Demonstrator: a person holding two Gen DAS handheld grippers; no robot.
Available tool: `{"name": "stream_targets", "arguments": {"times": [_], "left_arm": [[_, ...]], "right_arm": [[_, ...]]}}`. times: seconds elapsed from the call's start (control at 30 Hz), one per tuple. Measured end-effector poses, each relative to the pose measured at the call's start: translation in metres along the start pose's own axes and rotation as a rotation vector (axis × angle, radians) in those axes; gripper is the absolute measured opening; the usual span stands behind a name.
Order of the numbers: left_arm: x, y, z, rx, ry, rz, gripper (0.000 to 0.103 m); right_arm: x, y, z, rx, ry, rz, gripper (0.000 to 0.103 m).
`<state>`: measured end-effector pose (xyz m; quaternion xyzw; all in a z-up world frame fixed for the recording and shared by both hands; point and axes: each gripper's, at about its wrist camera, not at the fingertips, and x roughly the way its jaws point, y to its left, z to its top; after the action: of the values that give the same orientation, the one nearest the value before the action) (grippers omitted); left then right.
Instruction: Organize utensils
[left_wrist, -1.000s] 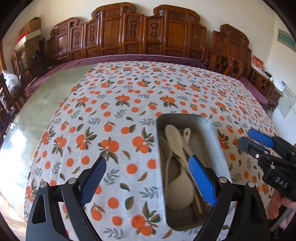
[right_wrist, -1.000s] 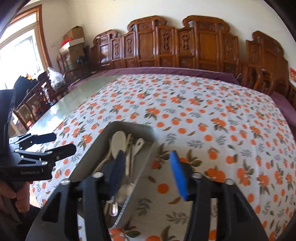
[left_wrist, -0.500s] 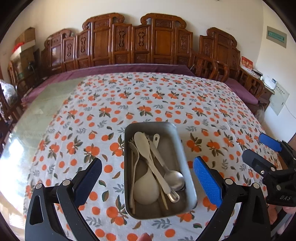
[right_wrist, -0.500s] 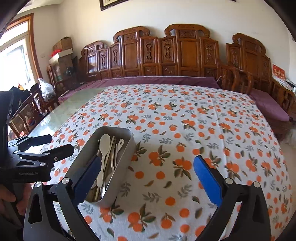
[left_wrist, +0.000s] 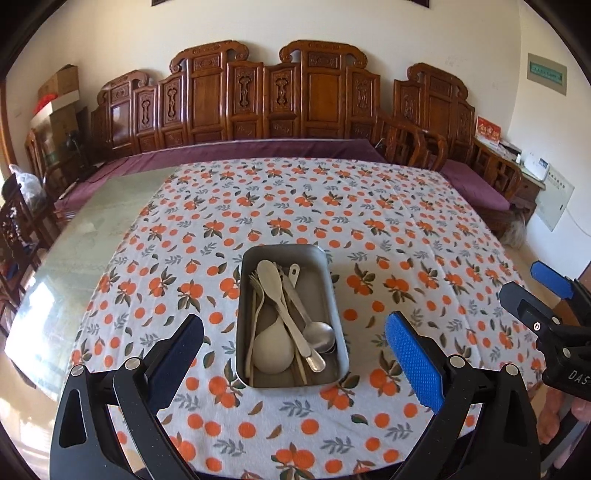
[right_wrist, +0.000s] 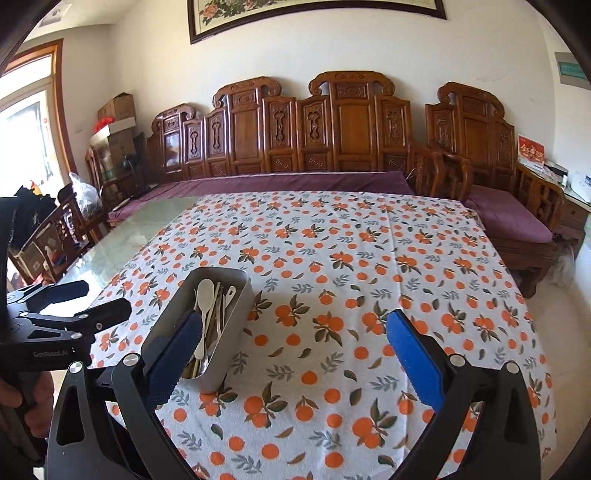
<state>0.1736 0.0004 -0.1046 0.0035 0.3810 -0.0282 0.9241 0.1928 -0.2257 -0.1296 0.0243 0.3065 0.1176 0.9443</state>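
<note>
A rectangular metal tray (left_wrist: 334, 291) sits on the orange-print tablecloth (left_wrist: 388, 221) near the front edge of the bench (left_wrist: 85, 236), and everything else is placed from it. Inside lie the utensils: a pale rice paddle (left_wrist: 271, 347) with its wide blade toward the near wall, a pale spoon (left_wrist: 271, 278) crossing over it, a steel spoon (left_wrist: 317, 332) with its bowl by the near right corner, and a pale fork (left_wrist: 255, 295) along the left wall. All stay within the rim.

The left gripper (left_wrist: 293, 354) hovers above and in front of the tray, its fingers (left_wrist: 413, 363) released and spread wider than the tray, touching nothing. The right gripper (right_wrist: 291, 354) hangs to the tray's right, its jaws having just swung apart; they now stand fully released with only bare cloth between them, and its left finger overlaps the tray's near end in the right wrist view without clear contact.

Beyond the tray and to its right the cloth is open all the way to the far edge. To its left the cloth ends and a bare glass strip runs along the bench edge. Behind the far edge stands a carved wooden sofa (left_wrist: 295, 99) with a purple cushion.
</note>
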Motion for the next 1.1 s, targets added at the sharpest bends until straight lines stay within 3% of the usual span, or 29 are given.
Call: {"name": "stream_targets", "arguments": {"times": [0.27, 0.57, 0.77, 1.1], "left_arm": [[-0.052, -0.012, 0.005, 0.011, -0.087, -0.004, 0.095], [-0.126, -0.025, 0.008, 0.032, -0.250, 0.038, 0.095], [-0.148, -0.031, 0.009, 0.041, -0.285, 0.024, 0.095], [-0.151, -0.031, 0.007, 0.033, -0.290, 0.020, 0.095]], "right_arm": [[-0.055, -0.003, 0.011, -0.003, -0.096, -0.018, 0.100], [-0.119, 0.004, 0.027, -0.027, -0.227, -0.040, 0.100], [-0.141, 0.005, 0.030, -0.034, -0.267, -0.050, 0.100], [-0.149, 0.008, 0.030, -0.036, -0.281, -0.043, 0.100]]}}
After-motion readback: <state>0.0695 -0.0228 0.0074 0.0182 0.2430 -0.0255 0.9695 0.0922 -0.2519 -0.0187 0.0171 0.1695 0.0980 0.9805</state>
